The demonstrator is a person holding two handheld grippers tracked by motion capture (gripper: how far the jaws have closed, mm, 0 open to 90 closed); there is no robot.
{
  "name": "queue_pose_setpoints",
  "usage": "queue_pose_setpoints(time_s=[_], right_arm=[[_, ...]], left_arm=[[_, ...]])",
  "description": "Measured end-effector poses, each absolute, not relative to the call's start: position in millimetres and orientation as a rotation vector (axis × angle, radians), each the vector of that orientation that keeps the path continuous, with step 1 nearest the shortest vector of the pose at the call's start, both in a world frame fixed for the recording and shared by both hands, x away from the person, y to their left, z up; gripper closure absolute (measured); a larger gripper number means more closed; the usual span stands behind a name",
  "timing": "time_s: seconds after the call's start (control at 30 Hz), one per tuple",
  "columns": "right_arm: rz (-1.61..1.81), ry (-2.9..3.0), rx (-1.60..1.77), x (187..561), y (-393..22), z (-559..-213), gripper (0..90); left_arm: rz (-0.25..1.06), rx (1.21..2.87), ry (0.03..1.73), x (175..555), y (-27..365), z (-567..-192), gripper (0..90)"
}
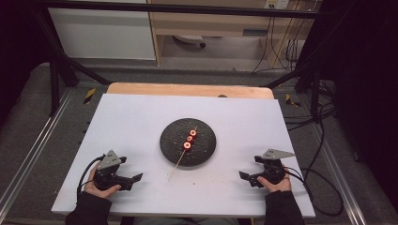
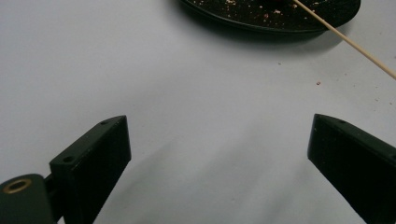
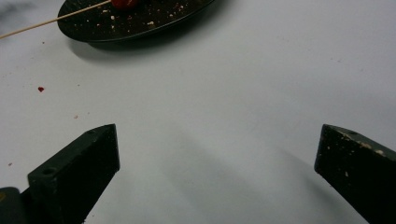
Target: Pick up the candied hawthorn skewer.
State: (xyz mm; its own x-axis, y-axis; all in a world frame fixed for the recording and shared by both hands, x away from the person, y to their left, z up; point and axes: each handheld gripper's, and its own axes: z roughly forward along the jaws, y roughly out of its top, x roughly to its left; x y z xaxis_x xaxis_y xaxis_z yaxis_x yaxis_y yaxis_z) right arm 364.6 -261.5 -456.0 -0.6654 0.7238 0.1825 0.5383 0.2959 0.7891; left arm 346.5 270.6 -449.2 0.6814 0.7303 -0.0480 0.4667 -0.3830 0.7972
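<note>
Three red pieces (image 1: 190, 138) sit threaded on a skewer (image 1: 177, 166) across the black plate (image 1: 171, 145) mid-table. Both our grippers, left gripper (image 1: 133, 180) and right gripper (image 1: 245, 177), rest spread wide and empty near the front edge. We'd guess one should pin the bare stick end while the other slides pieces off gently.

A white table (image 1: 141, 122) carried a black plate (image 1: 171, 145) at its centre, a skewer's (image 1: 176, 168) bare end reaching toward six o'clock, crumbs (image 3: 41, 88) scattered near.
</note>
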Motion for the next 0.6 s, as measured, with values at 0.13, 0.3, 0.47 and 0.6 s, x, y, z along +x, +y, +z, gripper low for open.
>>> queue_pose_setpoints(time_s=[0.13, 0.3, 0.47, 0.6], right_arm=[[1.312, 2.35, 1.167, 364.4, -261.5, -455.5, 1.1], [1.306, 2.351, 1.16, 364.0, -261.9, -455.3, 1.1], [1.304, 2.352, 1.164, 363.9, -261.3, -455.5, 1.0], [1.304, 2.349, 1.169, 363.9, -261.1, -455.4, 1.1]], left_arm=[[0.401, 2.058, 0.92, 346.8, 268.6, -449.5, 5.6], [0.393, 2.061, 0.919, 346.6, 266.1, -448.0, 5.6], [0.393, 2.067, 0.913, 347.0, 262.2, -446.9, 5.6], [0.392, 2.073, 0.907, 347.6, 256.4, -445.6, 5.5]])
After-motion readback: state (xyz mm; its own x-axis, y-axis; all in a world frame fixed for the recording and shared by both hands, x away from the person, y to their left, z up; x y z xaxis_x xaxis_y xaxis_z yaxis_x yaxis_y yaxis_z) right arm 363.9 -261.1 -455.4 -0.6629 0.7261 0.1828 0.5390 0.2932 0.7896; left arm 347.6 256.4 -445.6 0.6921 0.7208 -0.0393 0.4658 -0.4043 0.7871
